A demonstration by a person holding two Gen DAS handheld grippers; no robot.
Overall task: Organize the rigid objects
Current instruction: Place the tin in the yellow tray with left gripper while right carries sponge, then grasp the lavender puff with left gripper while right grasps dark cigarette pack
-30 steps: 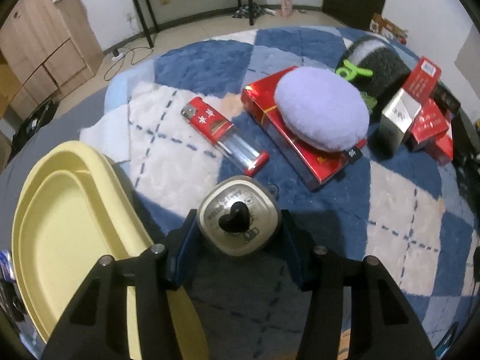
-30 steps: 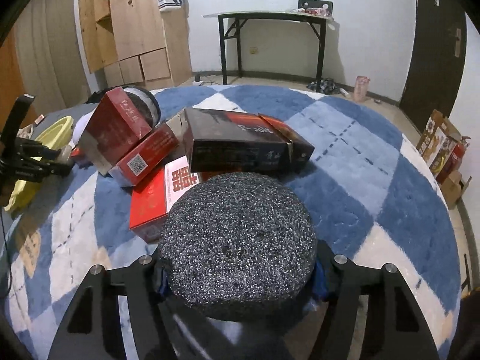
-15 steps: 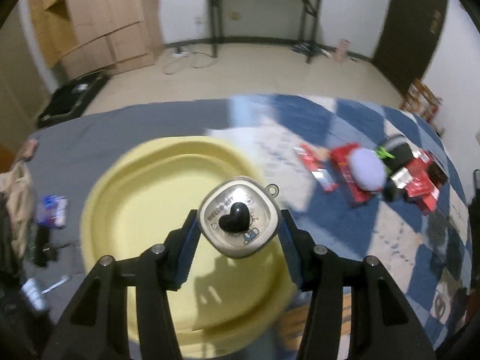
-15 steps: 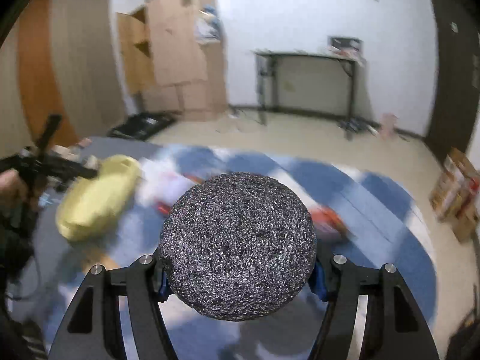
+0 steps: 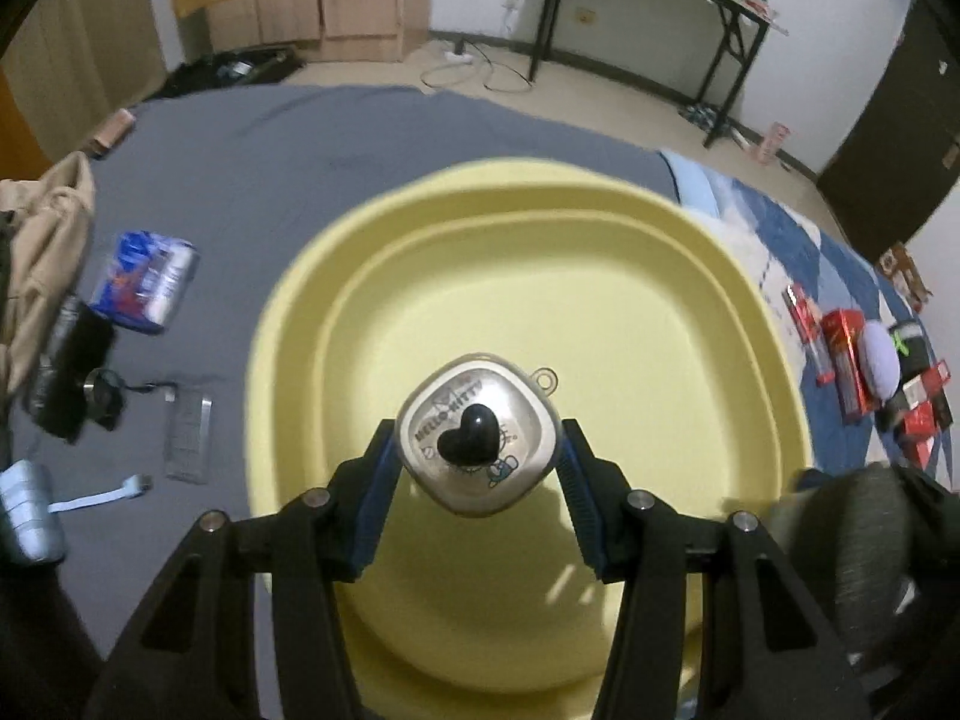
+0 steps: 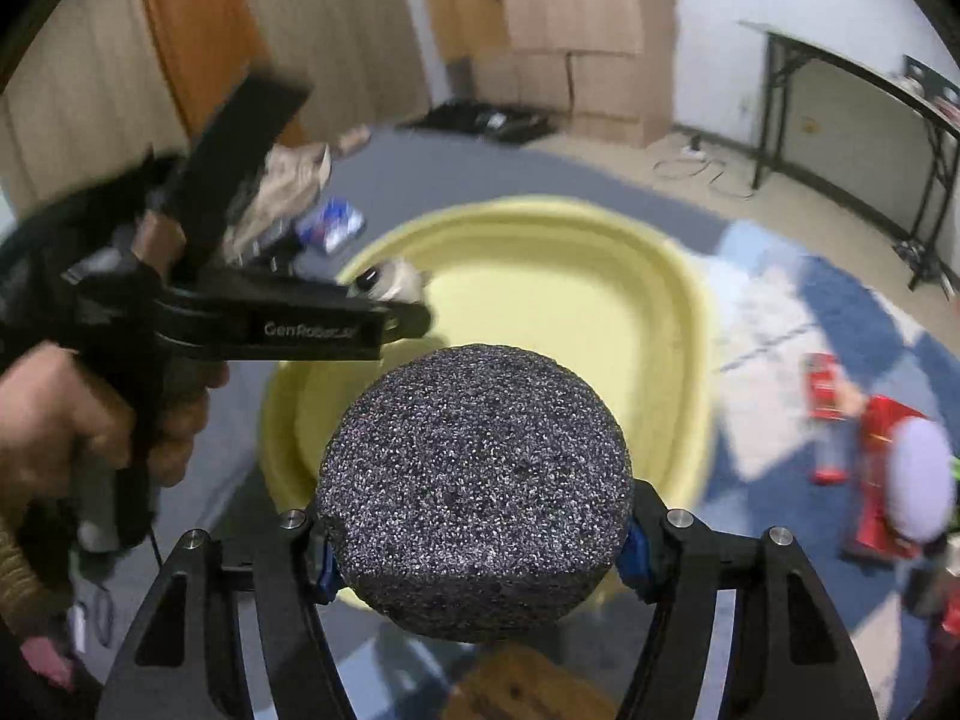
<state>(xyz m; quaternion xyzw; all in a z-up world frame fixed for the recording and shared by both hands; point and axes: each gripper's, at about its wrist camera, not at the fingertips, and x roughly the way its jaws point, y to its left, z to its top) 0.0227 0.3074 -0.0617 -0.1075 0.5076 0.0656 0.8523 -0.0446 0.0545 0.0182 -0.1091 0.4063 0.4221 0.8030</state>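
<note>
Both tools have swung from the rug to the yellow basin, left tool clamping the silver case, right tool clamping the speckled puck; basin apparently empty, red boxes remain.

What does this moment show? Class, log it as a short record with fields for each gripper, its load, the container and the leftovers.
left gripper: shut on silver tin, above the basin
right gripper: shut on dark foam puck, at the basin's near edge
container: yellow basin, nothing visible inside
leftovers: red boxes on the checked blanket
</note>
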